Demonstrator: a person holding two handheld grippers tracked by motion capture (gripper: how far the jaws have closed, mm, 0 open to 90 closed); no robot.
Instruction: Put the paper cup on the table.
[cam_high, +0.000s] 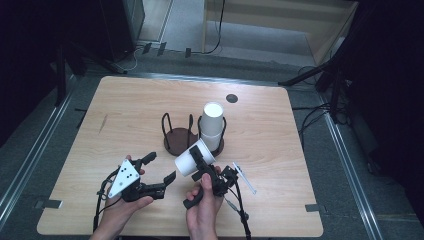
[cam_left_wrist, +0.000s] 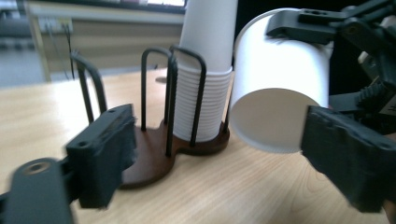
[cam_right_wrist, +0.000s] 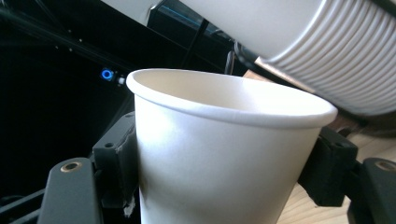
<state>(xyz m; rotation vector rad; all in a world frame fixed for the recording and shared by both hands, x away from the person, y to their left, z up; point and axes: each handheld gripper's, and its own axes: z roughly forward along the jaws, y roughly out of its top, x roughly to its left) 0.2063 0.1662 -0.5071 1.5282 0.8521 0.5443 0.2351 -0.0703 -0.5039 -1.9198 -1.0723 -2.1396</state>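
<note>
A single white paper cup (cam_high: 192, 159) is tilted on its side above the table, with my right gripper (cam_high: 202, 169) shut on its wall. The right gripper view shows the cup (cam_right_wrist: 219, 154) squeezed between both pads, rim upward. My left gripper (cam_high: 161, 167) is open just left of the cup's base, with nothing between its jaws. From the left gripper view the cup's bottom (cam_left_wrist: 268, 121) faces me beside my right-hand jaw. Behind it a tall stack of white cups (cam_high: 212, 125) stands in one ring of a dark wire cup holder (cam_high: 177, 140); the other ring is empty.
The wooden table (cam_high: 125, 105) has a small dark round spot (cam_high: 231, 98) near its far edge. A thin pale strip (cam_high: 246, 178) lies right of my right hand. Dark stands and cables surround the table on the floor.
</note>
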